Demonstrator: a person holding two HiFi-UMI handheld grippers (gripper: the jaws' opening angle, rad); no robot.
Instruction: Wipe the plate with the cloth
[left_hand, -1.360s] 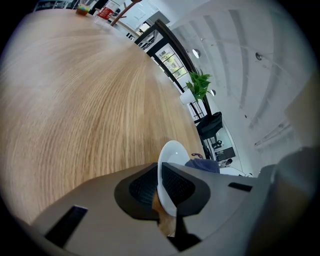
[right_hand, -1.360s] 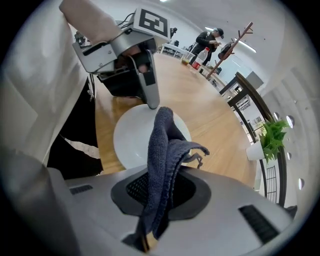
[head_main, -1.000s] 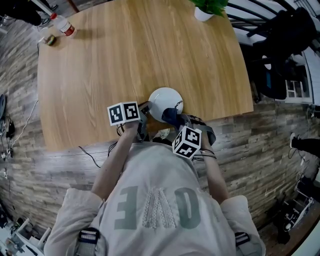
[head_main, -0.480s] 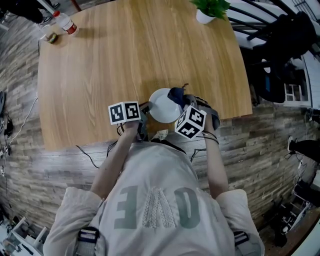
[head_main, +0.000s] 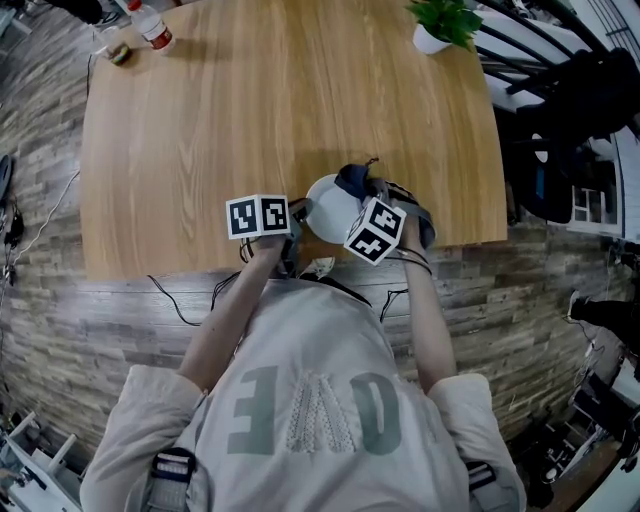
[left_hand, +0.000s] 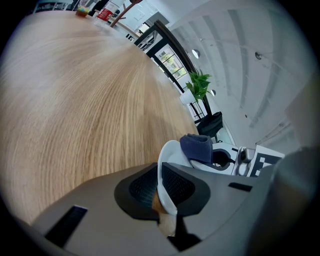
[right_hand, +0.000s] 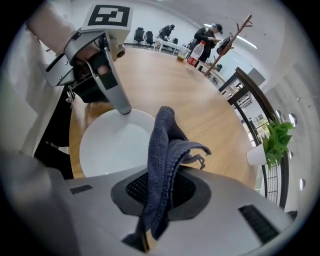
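Observation:
A white plate (head_main: 328, 208) is held off the wooden table (head_main: 250, 110) near its front edge, tilted on edge. My left gripper (head_main: 294, 222) is shut on the plate's left rim; in the left gripper view the rim (left_hand: 167, 187) stands between the pads. A dark blue cloth (head_main: 354, 181) is pinched in my right gripper (head_main: 372, 196), which is shut on it at the plate's far right side. In the right gripper view the cloth (right_hand: 162, 165) rises from the jaws over the plate's face (right_hand: 112, 142), and the left gripper's fingers (right_hand: 116, 92) clamp the far rim.
A potted plant (head_main: 440, 25) stands at the table's far right corner. A bottle (head_main: 152, 27) and a small object (head_main: 118, 52) sit at the far left corner. Dark chairs (head_main: 580, 100) crowd the right side. Cables (head_main: 185, 300) trail on the floor.
My right gripper has carried the cloth from the plate's near right side across its face to the far right edge. The left gripper and plate have stayed put.

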